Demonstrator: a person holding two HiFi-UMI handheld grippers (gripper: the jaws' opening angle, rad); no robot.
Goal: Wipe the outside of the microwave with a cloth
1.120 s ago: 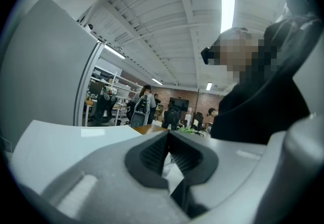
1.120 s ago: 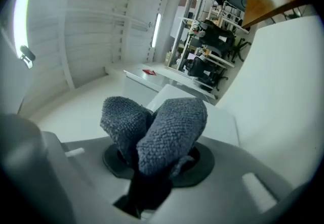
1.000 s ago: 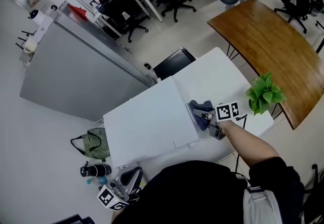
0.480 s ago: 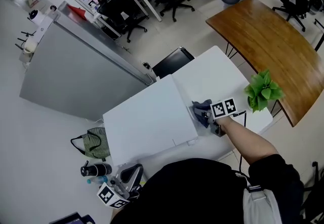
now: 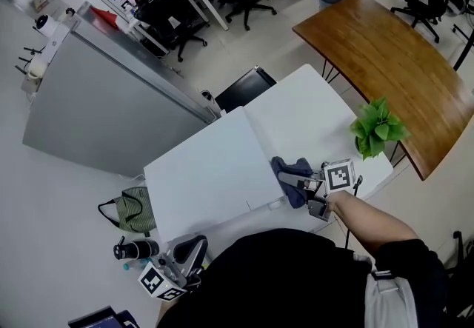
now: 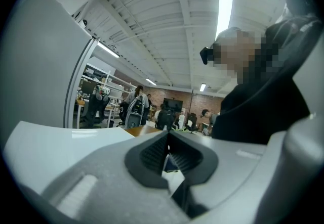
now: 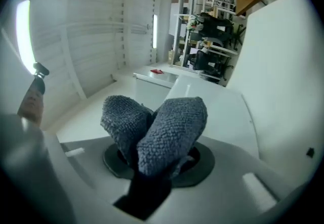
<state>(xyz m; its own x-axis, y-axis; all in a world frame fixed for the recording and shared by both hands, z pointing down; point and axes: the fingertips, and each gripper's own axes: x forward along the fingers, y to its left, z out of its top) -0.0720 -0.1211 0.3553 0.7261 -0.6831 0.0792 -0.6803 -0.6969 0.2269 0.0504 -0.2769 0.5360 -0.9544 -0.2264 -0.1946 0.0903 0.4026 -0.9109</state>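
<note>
The white microwave (image 5: 204, 175) stands on a white table (image 5: 307, 112); the head view looks down on its top. My right gripper (image 5: 302, 187) is shut on a blue-grey cloth (image 5: 290, 170) that lies against the microwave's right side near the front corner. In the right gripper view the cloth (image 7: 159, 122) bulges in two folds out of the shut right gripper (image 7: 152, 160). The left gripper (image 5: 194, 251) hangs low at the person's left, away from the microwave. In its own view the left gripper (image 6: 168, 149) has its pads together with nothing between them.
A green plant (image 5: 378, 129) stands at the table's right end, close to the right gripper. Beyond it is a brown wooden table (image 5: 385, 52). A grey partition (image 5: 104, 108) runs behind the microwave, with a black chair (image 5: 248, 88) beside it. A bag (image 5: 133, 209) and a bottle (image 5: 133, 249) lie on the floor.
The right gripper has slid with the cloth along the microwave's right side toward the person, and its marker cube has turned. The left gripper has stayed low at the left.
</note>
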